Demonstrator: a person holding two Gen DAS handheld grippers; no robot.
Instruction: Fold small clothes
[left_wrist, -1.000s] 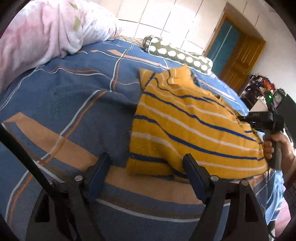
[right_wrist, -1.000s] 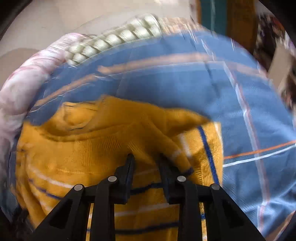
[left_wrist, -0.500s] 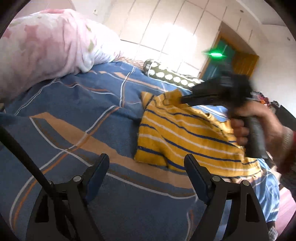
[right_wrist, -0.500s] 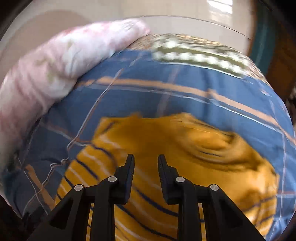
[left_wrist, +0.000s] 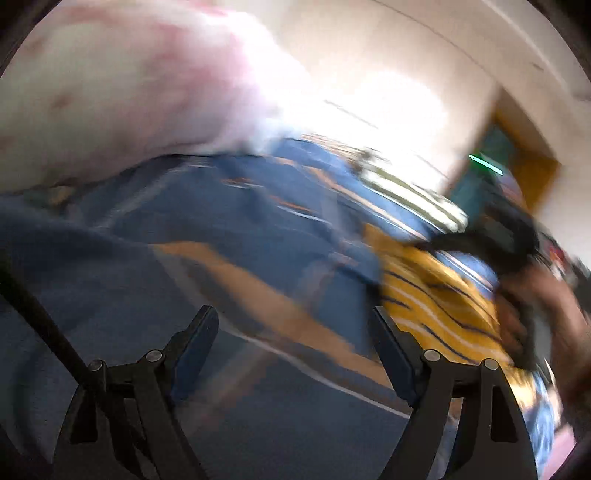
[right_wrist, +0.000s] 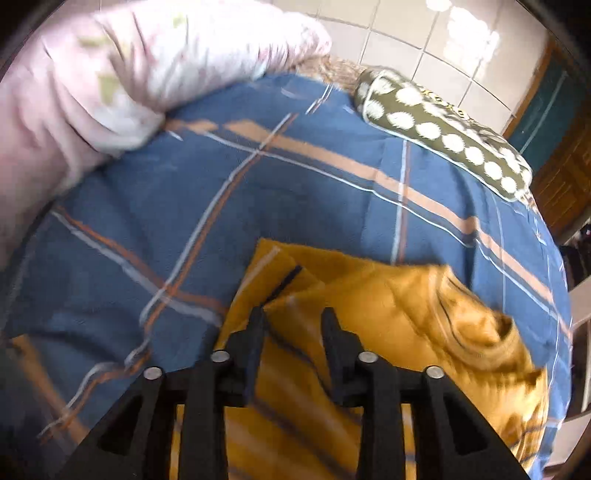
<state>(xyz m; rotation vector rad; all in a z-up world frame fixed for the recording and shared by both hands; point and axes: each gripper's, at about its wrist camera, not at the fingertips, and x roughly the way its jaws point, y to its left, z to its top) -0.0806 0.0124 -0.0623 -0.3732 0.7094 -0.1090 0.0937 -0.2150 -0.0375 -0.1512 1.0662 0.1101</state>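
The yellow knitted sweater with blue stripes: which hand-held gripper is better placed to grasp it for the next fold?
Probably the right hand-held gripper: it sits directly over the yellow knitted sweater with blue stripes, slightly open. The left hand-held gripper is open over the blue plaid bedsheet, beside the sweater.

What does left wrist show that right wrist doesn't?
Only the left wrist view: the right hand holding the right gripper over the sweater, a green indicator light, and the left gripper, open above bare bedspread. Only the right wrist view: the right gripper from behind, fingers parted with nothing between them, and the sweater's plain mustard folded part. Both: the yellow striped sweater, blue plaid bedspread, pink blanket, polka-dot pillow, tiled wall.
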